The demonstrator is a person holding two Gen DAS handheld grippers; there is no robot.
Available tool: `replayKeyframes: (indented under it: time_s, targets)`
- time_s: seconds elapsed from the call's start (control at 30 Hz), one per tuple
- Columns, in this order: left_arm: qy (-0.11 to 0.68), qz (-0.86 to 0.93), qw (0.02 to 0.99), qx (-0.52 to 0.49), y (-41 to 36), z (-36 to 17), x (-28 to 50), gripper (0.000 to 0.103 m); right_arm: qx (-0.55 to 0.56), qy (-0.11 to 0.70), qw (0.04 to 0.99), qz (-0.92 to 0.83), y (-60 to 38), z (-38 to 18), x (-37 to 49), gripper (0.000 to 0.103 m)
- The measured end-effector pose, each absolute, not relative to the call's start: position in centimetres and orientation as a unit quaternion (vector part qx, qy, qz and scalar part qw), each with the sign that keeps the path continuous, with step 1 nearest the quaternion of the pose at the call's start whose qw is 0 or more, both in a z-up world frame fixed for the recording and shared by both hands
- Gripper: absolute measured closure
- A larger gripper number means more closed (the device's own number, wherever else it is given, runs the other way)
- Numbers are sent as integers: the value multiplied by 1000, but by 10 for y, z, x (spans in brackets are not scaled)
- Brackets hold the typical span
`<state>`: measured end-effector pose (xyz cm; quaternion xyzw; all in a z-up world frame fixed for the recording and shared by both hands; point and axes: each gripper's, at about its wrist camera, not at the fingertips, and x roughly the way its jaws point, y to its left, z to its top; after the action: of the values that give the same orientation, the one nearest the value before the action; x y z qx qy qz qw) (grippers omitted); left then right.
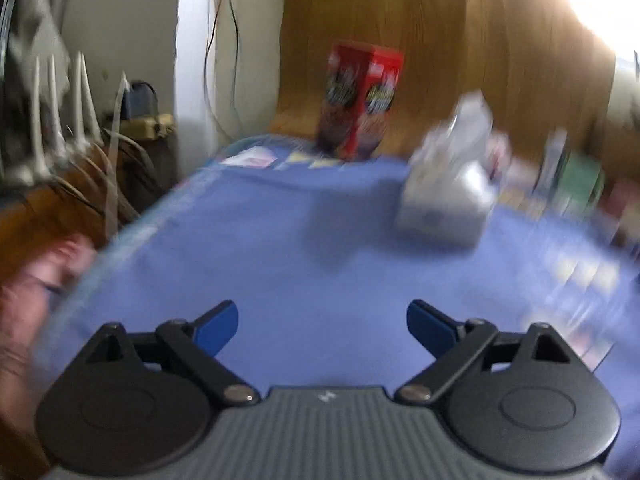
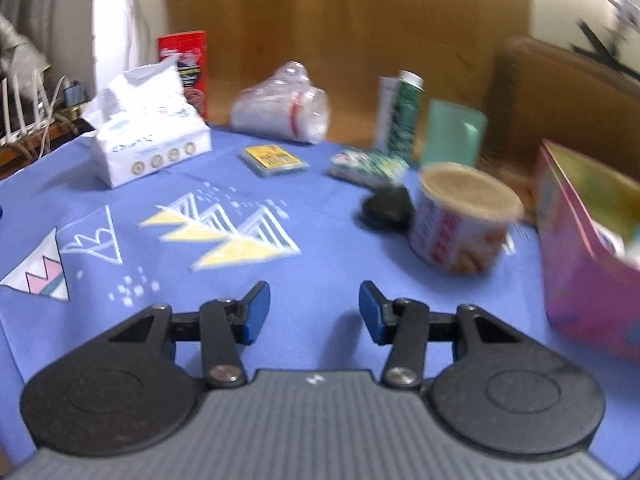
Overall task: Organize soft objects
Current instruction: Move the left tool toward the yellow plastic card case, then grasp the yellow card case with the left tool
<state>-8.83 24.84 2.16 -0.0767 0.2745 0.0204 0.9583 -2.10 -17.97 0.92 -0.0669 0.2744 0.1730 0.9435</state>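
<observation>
Both the left gripper (image 1: 322,328) and right gripper (image 2: 314,312) hover open and empty over the blue-clothed counter (image 2: 320,240), likely poised to approach the tissue pack (image 2: 150,144).

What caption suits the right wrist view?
Open right gripper above blue cloth, facing tissue pack and can.

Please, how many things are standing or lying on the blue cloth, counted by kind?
From the right wrist view:
Soft packs: 2, the tissue pack and the clear plastic bag
Boxes and cartons: 4, red, green-white, teal, pink
Round tub: 1
Flat packets: 2, yellow, green
Black item: 1
Total: 10
</observation>
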Motion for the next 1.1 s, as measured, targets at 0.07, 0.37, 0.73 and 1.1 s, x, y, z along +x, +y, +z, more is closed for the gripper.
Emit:
replayKeyframes:
  time_s: [0.07,0.37,0.73,1.1]
  targets:
    - [253,4,961,-108,228,23,-70,9,-57,278,942,181,-170,20,-1,51]
    - [245,-56,956,-153,121,8,21,19,-65,300,928,212,-102,28,101,35]
    - [220,-50,948,-225,155,1,15,17,-66,358,909,204,-74,0,177,37]
    - [253,-89,956,-119,116,7,14,14,-107,317,905,262,-159,6,-24,41]
